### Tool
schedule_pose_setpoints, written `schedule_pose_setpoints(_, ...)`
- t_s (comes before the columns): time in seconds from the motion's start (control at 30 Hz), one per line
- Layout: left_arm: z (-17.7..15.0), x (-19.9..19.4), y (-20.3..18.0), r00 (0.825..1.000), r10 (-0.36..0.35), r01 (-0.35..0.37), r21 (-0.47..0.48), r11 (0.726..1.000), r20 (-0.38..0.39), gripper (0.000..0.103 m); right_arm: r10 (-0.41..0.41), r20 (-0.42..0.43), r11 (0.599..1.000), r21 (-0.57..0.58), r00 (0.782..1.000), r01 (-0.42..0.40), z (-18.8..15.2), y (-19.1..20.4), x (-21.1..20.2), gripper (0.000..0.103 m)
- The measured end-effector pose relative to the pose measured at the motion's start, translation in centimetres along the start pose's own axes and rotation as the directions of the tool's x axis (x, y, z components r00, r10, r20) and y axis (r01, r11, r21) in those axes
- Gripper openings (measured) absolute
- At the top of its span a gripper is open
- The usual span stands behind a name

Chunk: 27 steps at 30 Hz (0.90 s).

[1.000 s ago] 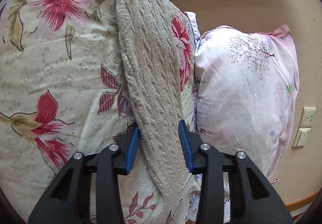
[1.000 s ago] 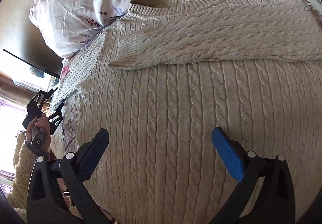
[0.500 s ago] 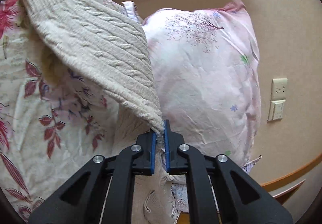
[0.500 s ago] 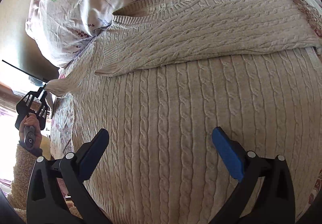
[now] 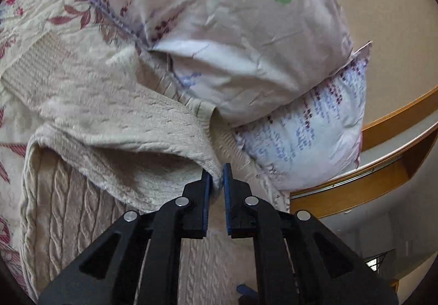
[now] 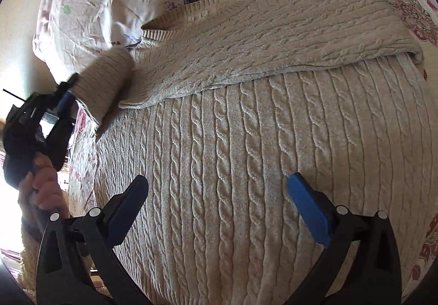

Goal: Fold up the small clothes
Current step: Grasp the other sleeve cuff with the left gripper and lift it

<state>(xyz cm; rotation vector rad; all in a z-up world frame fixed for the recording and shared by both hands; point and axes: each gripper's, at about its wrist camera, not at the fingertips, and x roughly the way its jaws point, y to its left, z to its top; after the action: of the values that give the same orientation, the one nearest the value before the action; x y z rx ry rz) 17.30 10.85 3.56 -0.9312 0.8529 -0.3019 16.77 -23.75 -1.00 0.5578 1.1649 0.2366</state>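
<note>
A cream cable-knit sweater (image 6: 246,154) lies flat on the bed, its neck toward the pillows. One sleeve (image 6: 273,39) is folded across the chest. My left gripper (image 5: 216,170) is shut on the edge of the other sleeve (image 5: 131,124) and holds it lifted over the sweater's shoulder near the collar. In the right wrist view that gripper (image 6: 67,91) shows at the left, with the sleeve's cuff end (image 6: 106,80) draped from it. My right gripper (image 6: 219,195) hovers open above the sweater's body, nothing between its fingers.
Two pale floral pillows (image 5: 246,17) lie against the wall just beyond the collar. A flowered bedspread (image 5: 41,17) lies under the sweater. A wooden headboard rail (image 5: 383,127) curves at the right. A person's hand (image 6: 43,181) holds the left gripper's handle.
My left gripper closed on the sleeve lying out to the side, then lifted it and swung it in over the sweater toward the collar. The right gripper drifted slightly and stayed open.
</note>
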Motion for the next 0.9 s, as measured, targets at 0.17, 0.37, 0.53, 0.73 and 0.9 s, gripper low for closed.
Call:
schedule_pose_setpoints(0.17,-2.9,1.8,2.9,0.998,0.022,-0.026,-0.091,0.995,-0.051,0.033,-0.003,0.007,1.0,-0.008,1.0,0.003,-0.2,-0.4,-0.5,0.102)
schedule_pose_setpoints(0.37,-1.0,-2.0,5.0,0.993,-0.066,0.087,-0.23,0.969,0.098,0.06,-0.011,0.006,1.0,-0.023,1.0,0.011,-0.2,-0.4,-0.3,0.102)
schedule_pose_setpoints(0.53,0.8,-3.5,8.6,0.978,-0.061,0.143,-0.429,0.892,0.199,0.049,-0.007,0.003,0.999,-0.039,1.0,0.008,0.0,-0.4,-0.3,0.102)
schedule_pose_setpoints(0.73,1.8,-4.0,10.4,0.95,-0.089,0.241,-0.523,0.818,0.299,0.007,0.0,0.003,0.999,-0.037,1.0,0.0,0.1,-0.5,-0.5,0.102)
schedule_pose_setpoints(0.9,1.6,-2.7,6.9,0.898,-0.241,0.403,-0.471,0.785,0.367,0.007,0.003,0.001,0.999,-0.048,1.0,-0.003,0.0,-0.8,-0.9,0.102)
